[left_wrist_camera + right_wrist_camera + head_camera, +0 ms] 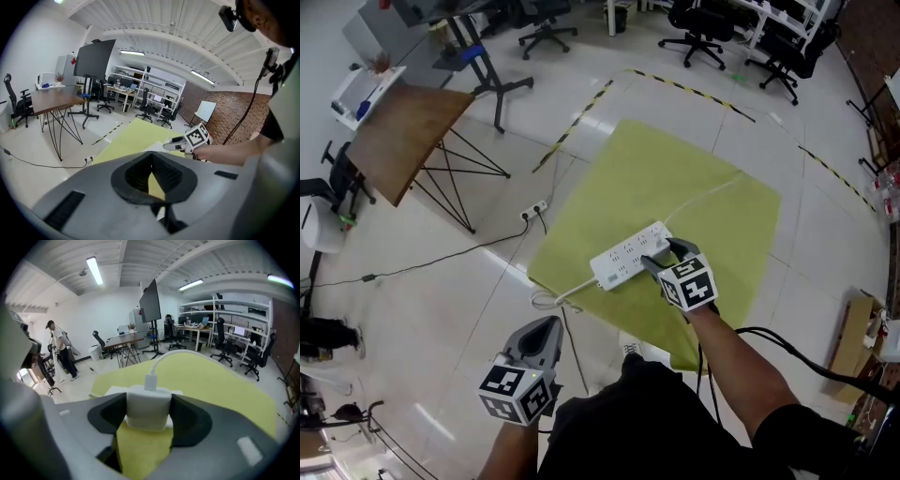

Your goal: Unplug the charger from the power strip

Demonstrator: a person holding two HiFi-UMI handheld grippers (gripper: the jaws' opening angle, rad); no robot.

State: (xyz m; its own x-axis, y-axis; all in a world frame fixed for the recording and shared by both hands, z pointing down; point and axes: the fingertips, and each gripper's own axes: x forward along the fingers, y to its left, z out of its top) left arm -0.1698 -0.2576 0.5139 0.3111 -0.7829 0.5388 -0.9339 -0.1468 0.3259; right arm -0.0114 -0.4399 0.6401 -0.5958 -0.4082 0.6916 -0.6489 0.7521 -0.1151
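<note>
right gripper (660,256), centre of frame: jaws wide, gripping white charger (148,406) at power strip (623,261) on yellow mat (675,178) | left gripper (546,326), lower left: jaws together, empty

1. Left gripper (548,326) hangs low by the person's left side, nose tilted down and forward. Its jaws are pressed together, with nothing between them.
2. Left forearm (508,455) only just shows at the bottom edge of the head view.
3. Right arm (741,361) reaches well forward, bare forearm stretched out from a dark sleeve.
4. Right gripper (661,255) points steeply down, marker cube facing up. Its jaws stand wide, closed on the white charger (148,406), a pad flat against each side.
</note>
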